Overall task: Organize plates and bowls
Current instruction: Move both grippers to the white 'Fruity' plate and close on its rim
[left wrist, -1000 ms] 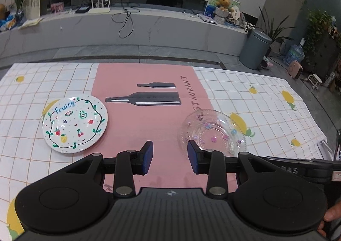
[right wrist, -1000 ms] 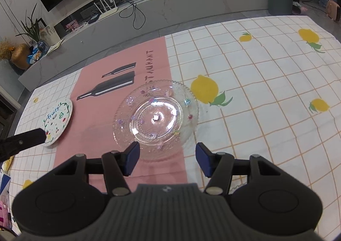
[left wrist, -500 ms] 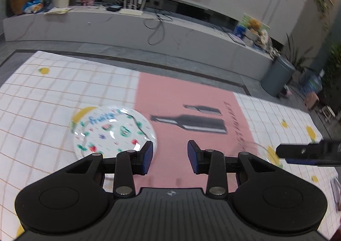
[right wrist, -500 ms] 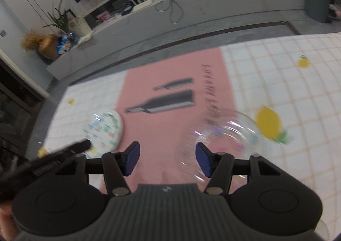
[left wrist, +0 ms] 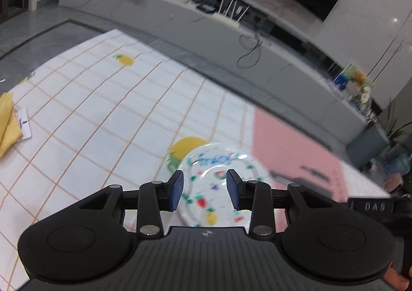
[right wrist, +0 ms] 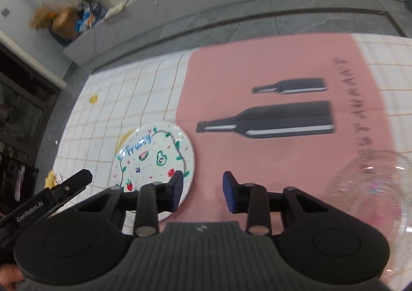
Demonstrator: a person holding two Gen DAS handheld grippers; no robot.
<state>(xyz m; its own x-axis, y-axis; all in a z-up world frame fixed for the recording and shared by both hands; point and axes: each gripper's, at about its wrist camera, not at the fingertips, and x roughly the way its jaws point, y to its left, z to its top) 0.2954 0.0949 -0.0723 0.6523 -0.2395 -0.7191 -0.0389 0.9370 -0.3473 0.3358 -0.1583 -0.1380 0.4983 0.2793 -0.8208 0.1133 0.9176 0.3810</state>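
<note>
plate point(left wrist: 219, 188): under left claw point(left wrist: 204, 193), flat on cloth | left claw: jaws apart, empty | right claw point(right wrist: 203, 194): closing on nothing, plate just left | handling: likely stiff, glazed, slippery, breakable; pinch the rim

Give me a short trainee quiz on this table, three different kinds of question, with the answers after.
1. True or false: the painted plate lies wholly on the pink mat.
2. The word painted on the plate is: A Fruity, B Lemon, C Cherry.
3. Fill in: in the right wrist view, the glass dish lies to the plate's ___.
Key: 1 false, it lies mostly on the checked cloth; 2 A; 3 right.
</note>
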